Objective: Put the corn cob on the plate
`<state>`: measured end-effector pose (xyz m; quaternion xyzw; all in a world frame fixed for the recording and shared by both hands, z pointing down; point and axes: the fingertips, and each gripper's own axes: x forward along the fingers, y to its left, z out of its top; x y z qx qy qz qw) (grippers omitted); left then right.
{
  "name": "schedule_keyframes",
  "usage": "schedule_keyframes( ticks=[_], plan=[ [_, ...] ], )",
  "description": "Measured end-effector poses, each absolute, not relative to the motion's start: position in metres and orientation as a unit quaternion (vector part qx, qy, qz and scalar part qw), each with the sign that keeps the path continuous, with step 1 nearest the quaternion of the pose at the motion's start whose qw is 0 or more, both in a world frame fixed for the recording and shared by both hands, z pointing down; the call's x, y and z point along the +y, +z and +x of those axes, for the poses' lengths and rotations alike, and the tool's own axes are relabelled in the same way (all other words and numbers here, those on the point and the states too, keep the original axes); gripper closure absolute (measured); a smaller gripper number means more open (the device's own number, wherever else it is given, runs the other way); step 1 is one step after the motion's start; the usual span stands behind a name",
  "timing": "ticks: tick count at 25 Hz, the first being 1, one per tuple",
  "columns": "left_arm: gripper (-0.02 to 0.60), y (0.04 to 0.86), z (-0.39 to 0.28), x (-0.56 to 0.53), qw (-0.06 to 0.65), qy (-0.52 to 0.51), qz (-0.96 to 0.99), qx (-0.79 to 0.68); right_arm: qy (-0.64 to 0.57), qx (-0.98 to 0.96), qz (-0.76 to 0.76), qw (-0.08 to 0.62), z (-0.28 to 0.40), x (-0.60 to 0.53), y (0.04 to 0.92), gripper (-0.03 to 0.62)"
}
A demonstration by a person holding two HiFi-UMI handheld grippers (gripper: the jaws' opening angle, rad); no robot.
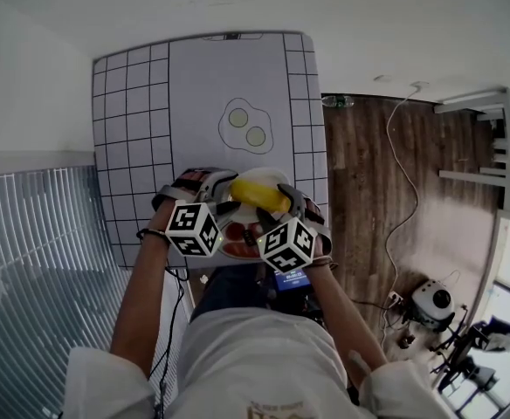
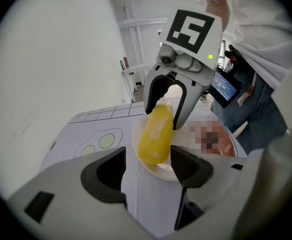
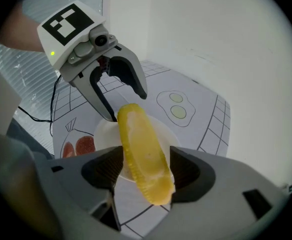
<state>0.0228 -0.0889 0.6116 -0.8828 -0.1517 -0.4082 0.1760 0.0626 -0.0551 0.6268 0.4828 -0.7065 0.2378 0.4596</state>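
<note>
Wooden floor (image 1: pixel 368 164) shows to one side of the desk (image 1: pixel 229 68), whose top carries a pale mat (image 1: pixel 128 112) ruled with a grid along its edges. We see a white plate (image 3: pixel 102 134) on that mat. Beyond the plate is a printed fried-egg drawing (image 1: pixel 246 125), and just beside the plate on the side towards us is a red printed shape (image 3: pixel 81 145). The corn cob (image 3: pixel 143 154), yellow and long, lies tilted across the plate, with one end reaching out past the rim towards the right hand-held gripper (image 3: pixel 147 171). We cannot tell how much of its weight the plate bears. The right hand-held gripper stands at the plate's right side with its jaws spread wide. The cob's near end sits between them, leaving a gap at one pad and only brushing the other, so nothing is pinched. The left hand-held gripper (image 2: pixel 147 168) stands at the plate's left side, also spread. It straddles the cob's opposite end, with clear space between the cob and one pad. Each one's marker cube faces up above the plate's near rim.
</note>
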Motion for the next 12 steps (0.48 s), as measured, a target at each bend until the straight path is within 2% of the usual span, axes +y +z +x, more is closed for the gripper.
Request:
schedule_keyframes(
  ticks=[7, 12],
  plan=[
    [0.299, 0.597, 0.011, -0.086, 0.133, -0.387, -0.907, -0.099, 0.238, -0.706, 0.462, 0.481, 0.061, -0.046, 0.628, 0.286],
    [0.346, 0.589, 0.010, -0.090, 0.116, -0.367, -0.921, -0.064, 0.246, -0.703, 0.475, 0.469, 0.063, -0.048, 0.617, 0.286]
  ],
)
